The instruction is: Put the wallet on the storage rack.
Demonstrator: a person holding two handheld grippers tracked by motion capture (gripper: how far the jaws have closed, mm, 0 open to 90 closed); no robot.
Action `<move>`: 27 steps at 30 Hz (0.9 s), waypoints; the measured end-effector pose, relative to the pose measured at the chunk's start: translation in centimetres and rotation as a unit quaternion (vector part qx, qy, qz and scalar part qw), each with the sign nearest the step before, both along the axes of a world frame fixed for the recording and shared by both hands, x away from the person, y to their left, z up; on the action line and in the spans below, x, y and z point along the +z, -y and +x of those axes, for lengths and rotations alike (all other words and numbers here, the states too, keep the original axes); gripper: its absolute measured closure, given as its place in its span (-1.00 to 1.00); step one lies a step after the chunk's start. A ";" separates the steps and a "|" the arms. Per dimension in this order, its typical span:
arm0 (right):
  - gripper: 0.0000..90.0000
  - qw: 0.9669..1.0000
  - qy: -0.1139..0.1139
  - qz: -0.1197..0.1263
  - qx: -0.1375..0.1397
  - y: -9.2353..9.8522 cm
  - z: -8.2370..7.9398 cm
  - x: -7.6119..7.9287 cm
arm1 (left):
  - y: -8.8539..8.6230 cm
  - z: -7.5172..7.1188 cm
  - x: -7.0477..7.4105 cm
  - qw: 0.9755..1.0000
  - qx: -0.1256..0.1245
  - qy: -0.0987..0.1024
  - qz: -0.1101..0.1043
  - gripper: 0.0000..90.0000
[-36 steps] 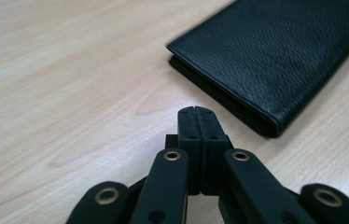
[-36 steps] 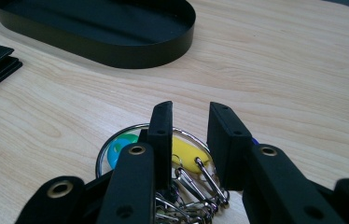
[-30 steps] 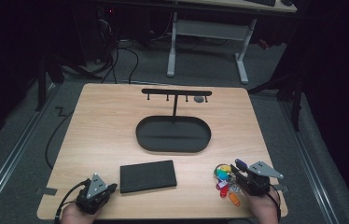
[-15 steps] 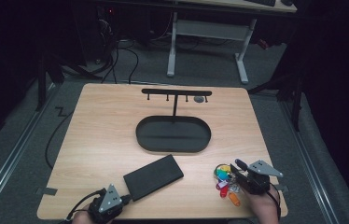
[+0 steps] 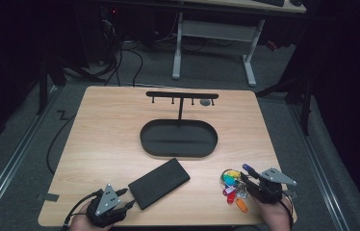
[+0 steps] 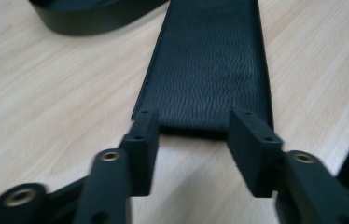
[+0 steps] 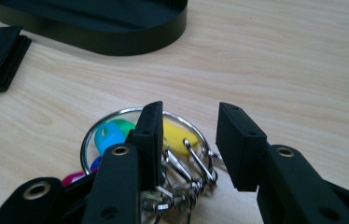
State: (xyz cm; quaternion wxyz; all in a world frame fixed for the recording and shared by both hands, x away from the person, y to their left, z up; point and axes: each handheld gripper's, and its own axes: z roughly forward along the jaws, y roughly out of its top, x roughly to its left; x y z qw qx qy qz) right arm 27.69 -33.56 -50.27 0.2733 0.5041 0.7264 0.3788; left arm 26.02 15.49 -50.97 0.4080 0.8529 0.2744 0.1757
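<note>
Wallet (image 5: 159, 182): near front edge, turned slantwise since earlier.
Left hand-held gripper (image 6: 191, 135): apart, just opened, wallet end between, unpressed.
Right hand-held gripper (image 7: 185, 140): apart over key ring (image 7: 116, 130), front-right corner.
Far tabletop (image 5: 110, 120): open.

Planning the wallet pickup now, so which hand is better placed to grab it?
Left. The left tool sits at the near end of the wallet, its jaws just opened and not gripping it. The right tool hovers over the key ring.
</note>
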 end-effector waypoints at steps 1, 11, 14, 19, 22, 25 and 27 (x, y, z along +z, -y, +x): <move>0.39 1.000 0.000 -0.003 0.002 0.1 -0.2 0.0 | 0.4 0.1 -0.1 1.000 -0.005 0.001 0.000 0.06; 0.34 1.000 -0.003 -0.001 -0.010 1.0 -0.9 -0.4 | 6.2 0.4 -0.8 0.995 -0.066 0.036 0.064 -0.04; 0.34 1.000 -0.002 -0.004 -0.004 0.8 -1.0 -0.4 | 7.1 0.3 -1.2 0.993 -0.070 0.049 0.083 0.00; 0.32 1.000 -0.002 0.000 0.000 0.3 -0.6 -0.3 | 7.3 0.0 -1.7 0.988 -0.059 0.086 0.113 0.13; 0.32 1.000 0.001 0.000 0.008 -0.3 0.2 -0.2 | 7.3 -0.6 -2.2 0.982 -0.055 0.120 0.136 0.18; 0.31 1.000 -0.002 -0.002 0.017 -1.0 0.8 -0.3 | 7.1 -0.9 -2.4 0.981 -0.052 0.130 0.137 0.25; 0.31 1.000 -0.004 -0.004 0.022 -1.3 1.0 -0.4 | 7.1 -1.0 -2.5 0.981 -0.051 0.133 0.134 0.30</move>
